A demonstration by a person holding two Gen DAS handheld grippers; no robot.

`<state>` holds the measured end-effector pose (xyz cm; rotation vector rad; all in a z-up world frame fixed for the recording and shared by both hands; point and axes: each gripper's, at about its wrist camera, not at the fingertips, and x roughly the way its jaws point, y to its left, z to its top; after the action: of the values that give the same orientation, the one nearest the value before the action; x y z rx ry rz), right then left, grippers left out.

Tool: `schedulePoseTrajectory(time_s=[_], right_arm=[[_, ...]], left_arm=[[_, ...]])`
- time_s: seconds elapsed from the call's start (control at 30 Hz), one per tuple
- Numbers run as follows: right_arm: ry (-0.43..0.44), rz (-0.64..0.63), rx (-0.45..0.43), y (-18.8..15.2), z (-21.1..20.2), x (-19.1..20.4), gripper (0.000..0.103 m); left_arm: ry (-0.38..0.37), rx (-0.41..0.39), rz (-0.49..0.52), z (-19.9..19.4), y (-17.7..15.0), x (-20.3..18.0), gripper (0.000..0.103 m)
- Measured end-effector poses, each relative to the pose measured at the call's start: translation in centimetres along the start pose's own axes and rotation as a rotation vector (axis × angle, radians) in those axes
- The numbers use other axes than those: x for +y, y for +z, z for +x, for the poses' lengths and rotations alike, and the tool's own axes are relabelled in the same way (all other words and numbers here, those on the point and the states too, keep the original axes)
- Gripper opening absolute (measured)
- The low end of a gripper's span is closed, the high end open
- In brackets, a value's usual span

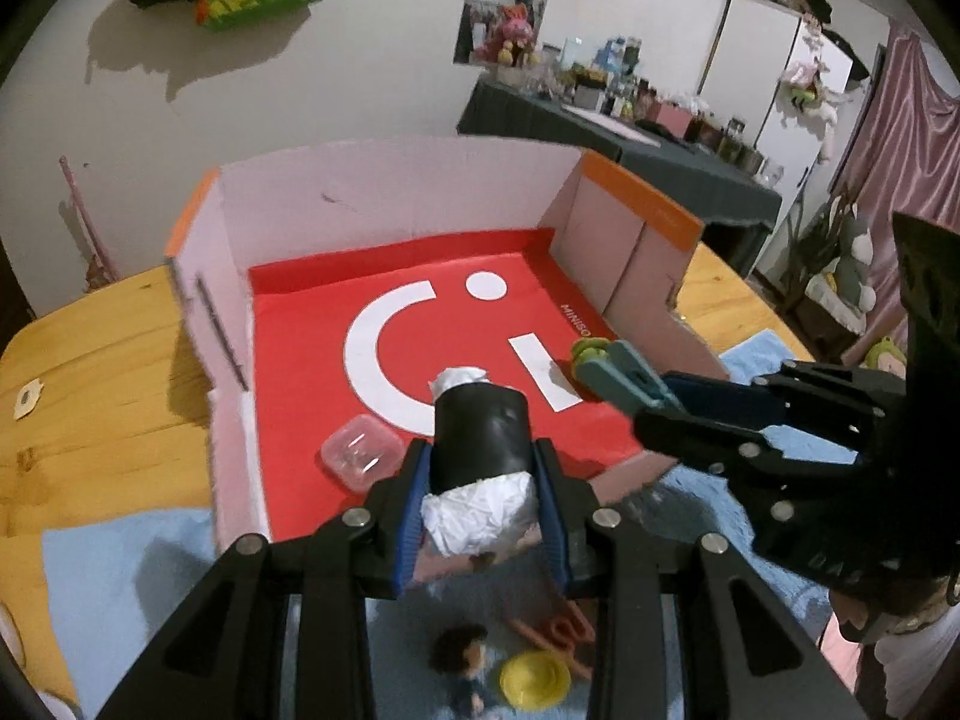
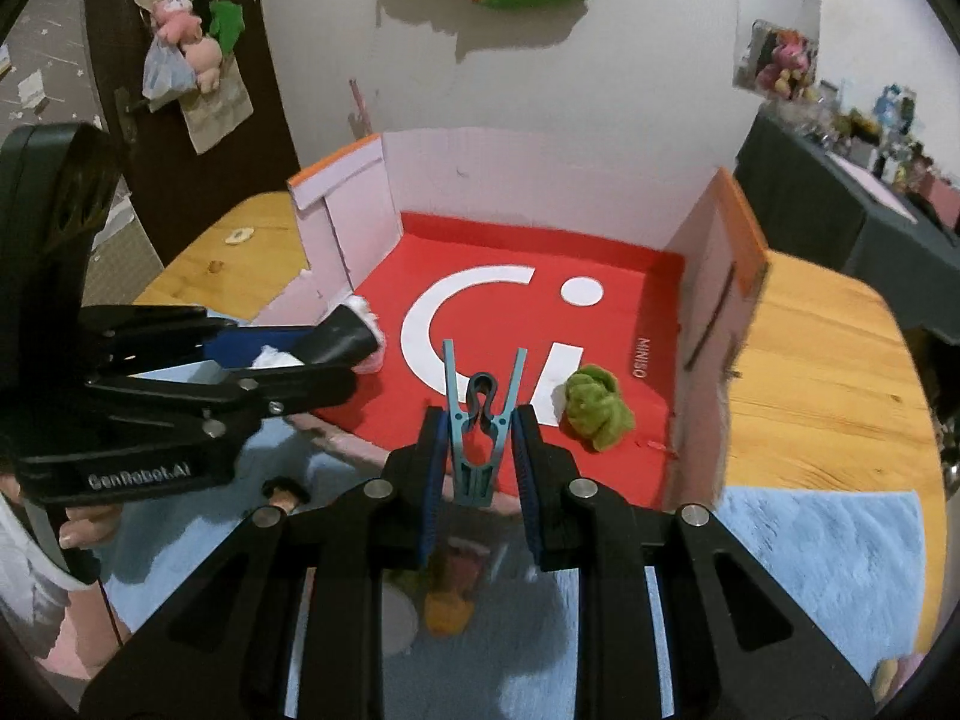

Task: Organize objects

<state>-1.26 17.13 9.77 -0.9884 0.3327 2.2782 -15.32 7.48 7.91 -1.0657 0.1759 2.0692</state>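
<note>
My left gripper (image 1: 483,450) is shut on a black roll (image 1: 480,426) stuffed with white paper at both ends, held over the near edge of an open cardboard box (image 1: 390,198) with a red floor. My right gripper (image 2: 480,414) is shut on a teal clothespin (image 2: 480,420), also at the box's near edge. In the left wrist view the right gripper (image 1: 657,399) and its clothespin (image 1: 624,375) come in from the right. The right wrist view shows the left gripper (image 2: 327,360) with the roll (image 2: 345,339) at left. A green plush lump (image 2: 597,405) and a clear plastic case (image 1: 360,459) lie inside the box.
The box (image 2: 540,180) stands on a wooden table (image 2: 810,360) with a blue towel (image 2: 828,552) in front of it. On the towel below the grippers lie a small doll (image 1: 465,666), a yellow lid (image 1: 534,681) and orange scissors (image 1: 558,636). A person's hand (image 2: 84,531) holds the left gripper.
</note>
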Motion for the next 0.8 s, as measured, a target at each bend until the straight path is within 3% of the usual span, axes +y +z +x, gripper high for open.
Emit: schedulePoseTrajectory(time_s=[0.27, 0.8], right_arm=[[0.002, -0.030, 0.127, 0.9, 4.3, -0.7, 0.021], [-0.016, -0.097, 0.260, 0.9, 7.5, -0.5, 0.021]], left_arm=[[-0.005, 0.112, -0.005, 4.0, 0.8, 0.7, 0.035], [0.013, 0.194, 0.060, 6.0, 0.8, 0.9, 0.035]])
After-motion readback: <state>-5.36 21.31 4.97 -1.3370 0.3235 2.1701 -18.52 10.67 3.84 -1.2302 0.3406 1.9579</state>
